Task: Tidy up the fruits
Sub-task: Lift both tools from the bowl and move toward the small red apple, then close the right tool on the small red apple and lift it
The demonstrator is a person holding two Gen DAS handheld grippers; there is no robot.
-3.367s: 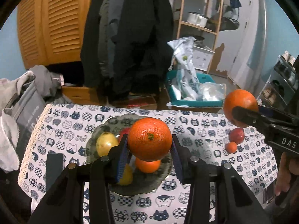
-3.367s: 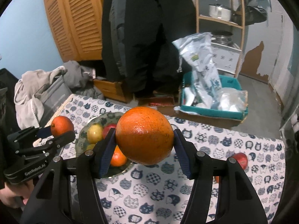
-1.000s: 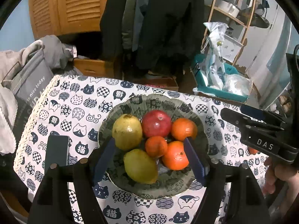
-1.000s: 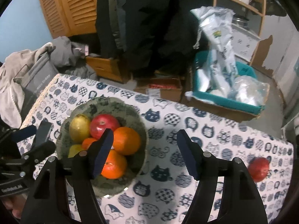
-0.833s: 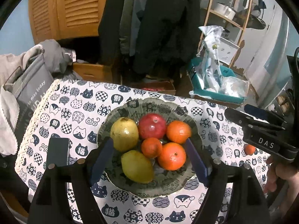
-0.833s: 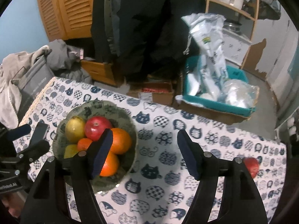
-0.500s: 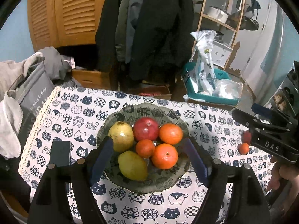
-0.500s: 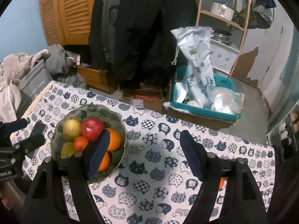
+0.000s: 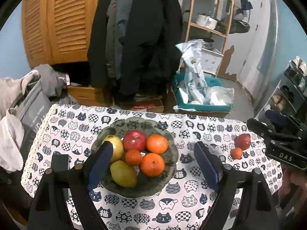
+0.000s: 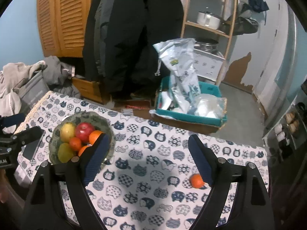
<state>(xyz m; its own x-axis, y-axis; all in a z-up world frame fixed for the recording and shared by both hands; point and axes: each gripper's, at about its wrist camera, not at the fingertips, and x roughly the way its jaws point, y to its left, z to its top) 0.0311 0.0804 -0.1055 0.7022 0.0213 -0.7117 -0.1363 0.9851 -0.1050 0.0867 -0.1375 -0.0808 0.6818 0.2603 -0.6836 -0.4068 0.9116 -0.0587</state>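
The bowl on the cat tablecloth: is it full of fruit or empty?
Nearly full. The bowl holds six fruits in one crowded layer, among them a red apple and a lemon.

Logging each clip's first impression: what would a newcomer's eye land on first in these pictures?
First, the dark patterned glass bowl heaped with fruit, namely yellow pears, a red apple and oranges, on the left of the cat-print white tablecloth. Next, the two stragglers lying on the cloth to the right: a lone red apple with a small orange mandarin touching it. Both tongs carry nothing.
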